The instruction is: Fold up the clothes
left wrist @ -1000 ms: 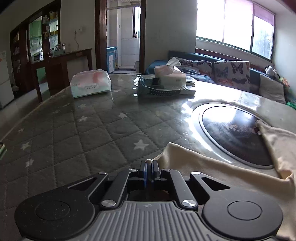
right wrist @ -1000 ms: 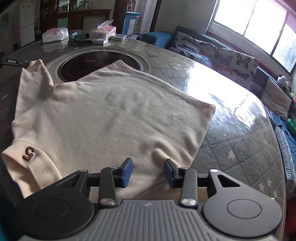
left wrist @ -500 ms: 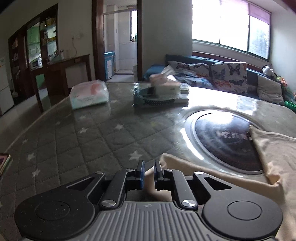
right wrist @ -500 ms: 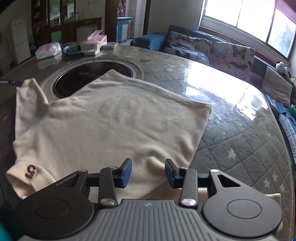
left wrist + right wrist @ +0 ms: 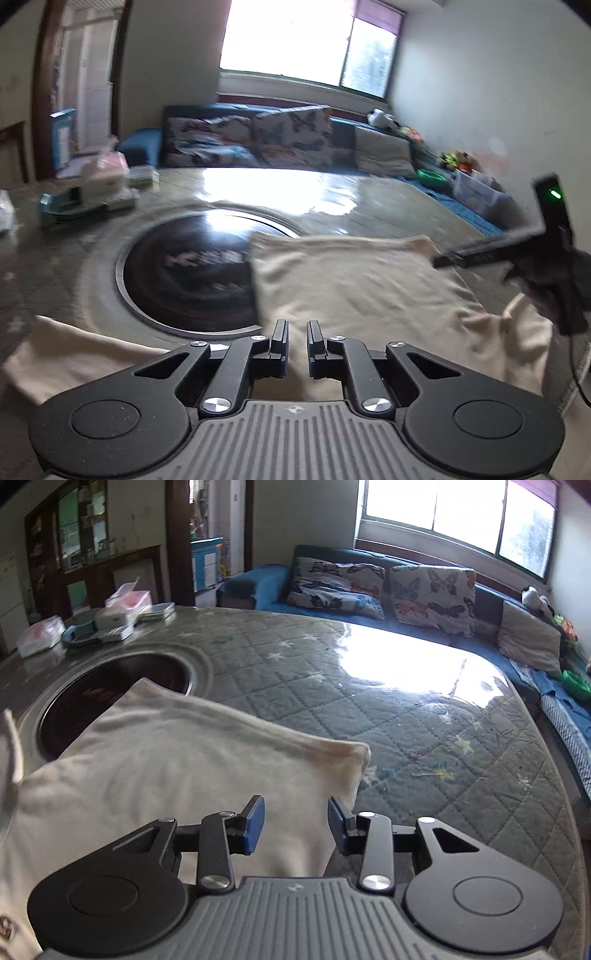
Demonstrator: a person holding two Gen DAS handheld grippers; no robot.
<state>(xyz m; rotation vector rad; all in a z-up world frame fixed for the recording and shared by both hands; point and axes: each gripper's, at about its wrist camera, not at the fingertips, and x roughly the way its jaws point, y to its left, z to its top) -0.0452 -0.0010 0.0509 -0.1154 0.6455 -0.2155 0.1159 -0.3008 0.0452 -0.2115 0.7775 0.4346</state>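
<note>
Left wrist view, blurred: the left gripper (image 5: 297, 338) sits at bottom centre, its jaws a narrow gap apart and pinching nothing. Under and ahead of it lies a cream shirt (image 5: 354, 280) on the table (image 5: 369, 192). One loose part of the shirt trails to the lower left; the main body fills centre right, its far edge running left to right, and its upper-left corner overlaps the dark round hob (image 5: 184, 266) set into the table. At the right edge the right gripper (image 5: 480, 253) reaches in sideways over the shirt.

Right wrist view: the shirt (image 5: 166, 757) fills the lower left, its long axis running from lower left up toward the hob (image 5: 110, 690). At bottom centre the right gripper (image 5: 295, 821) has its jaws spread wide, with the shirt's near edge between them, gripping nothing. Quilted tabletop (image 5: 424, 738) fills the right
</note>
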